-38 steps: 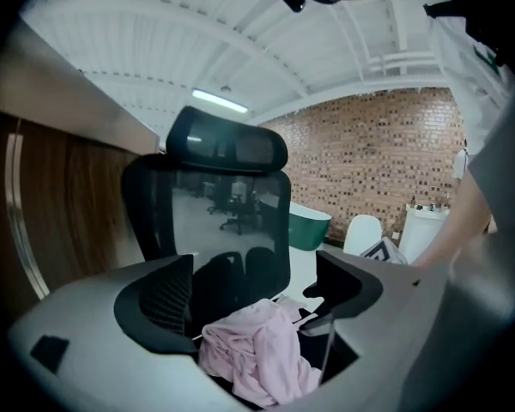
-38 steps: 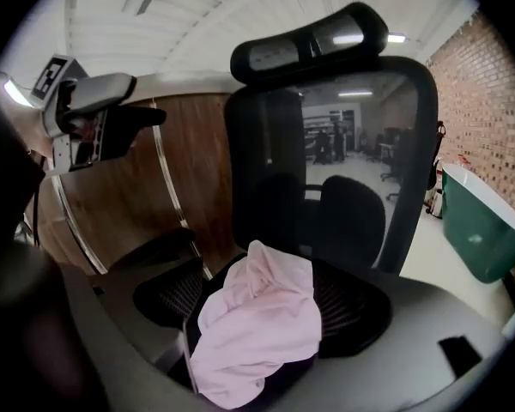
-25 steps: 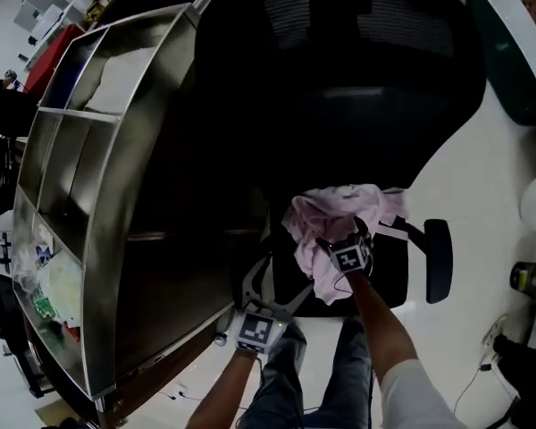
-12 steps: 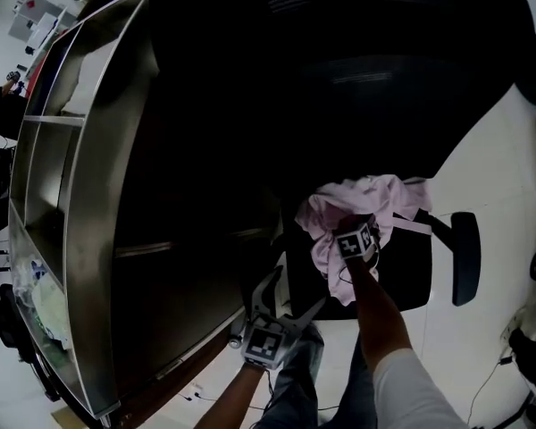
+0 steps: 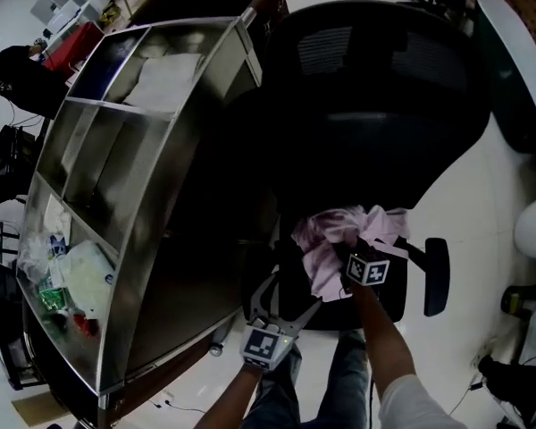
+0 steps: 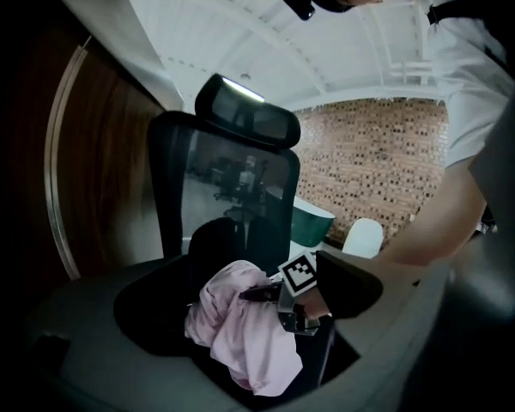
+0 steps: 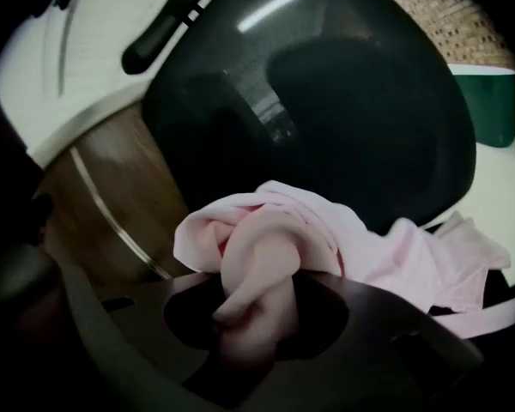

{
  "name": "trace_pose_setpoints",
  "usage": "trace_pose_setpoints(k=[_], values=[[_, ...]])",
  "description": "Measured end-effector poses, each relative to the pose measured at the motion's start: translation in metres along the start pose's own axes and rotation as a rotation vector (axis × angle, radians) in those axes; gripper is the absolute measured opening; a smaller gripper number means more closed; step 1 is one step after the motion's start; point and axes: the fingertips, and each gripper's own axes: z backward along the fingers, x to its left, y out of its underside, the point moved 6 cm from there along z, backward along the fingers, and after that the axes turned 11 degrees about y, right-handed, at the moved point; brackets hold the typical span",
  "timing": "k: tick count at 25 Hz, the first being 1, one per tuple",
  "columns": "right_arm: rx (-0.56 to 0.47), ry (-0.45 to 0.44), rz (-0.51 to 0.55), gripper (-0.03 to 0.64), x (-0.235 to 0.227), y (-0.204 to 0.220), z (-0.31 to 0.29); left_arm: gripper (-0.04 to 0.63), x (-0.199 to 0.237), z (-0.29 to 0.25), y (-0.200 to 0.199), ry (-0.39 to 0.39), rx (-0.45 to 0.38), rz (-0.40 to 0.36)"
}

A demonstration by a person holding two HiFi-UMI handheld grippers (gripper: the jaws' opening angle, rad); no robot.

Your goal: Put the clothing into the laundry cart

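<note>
Landmark: black office chair (image 5: 384,105).
Clothing: pink garment (image 5: 335,239), bunched on the chair's seat in front of the backrest, with a loose strap (image 7: 485,318) trailing toward the chair's armrest (image 5: 436,275).
Right gripper (image 5: 353,257): clenched on a twisted fold of the garment, jaws just closed with cloth pinched between them, over the chair's seat.
Left gripper (image 5: 281,300): released, jaws spread in a V with nothing between them, just off the chair's front edge.
Laundry cart (image 5: 161,231): steel and compartmented, close beside the chair on the left of the head view.
Step in hand: probably lifting the garment off the seat.
Doing it well: raise straight up until hem and strap clear seat and armrest, then swing toward the cart.
Grip: only a fold pinched, so likely to slip on a snag. Keep the clamp firm and gather the hanging part with the free gripper.
Release: only over an open compartment, past the cart's rim.
</note>
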Motion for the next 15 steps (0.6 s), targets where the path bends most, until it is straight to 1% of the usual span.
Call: trace_pose_setpoints(k=[3,6,8,11,15], values=[[-0.129,-0.074,0.036,0.132,0.046,-0.050,0.064,0.449,-0.004,0.016,-0.023,0.003,-0.036,-0.052],[-0.257,-0.127,0.106,0.132,0.094,-0.106,0.131,0.449,-0.011,0.037,-0.071,-0.026,-0.114,-0.061],[-0.327,-0.140,0.133,0.132,0.123,-0.137,0.175,0.449,-0.017,0.058,-0.107,-0.049,-0.164,-0.070],[-0.444,-0.156,0.140,0.132,0.153,-0.185,0.237,0.448,-0.026,0.088,-0.153,-0.084,-0.244,-0.105],[-0.609,-0.193,0.175,0.132,0.191,-0.251,0.314,0.448,-0.037,0.126,-0.212,-0.133,-0.354,-0.116]])
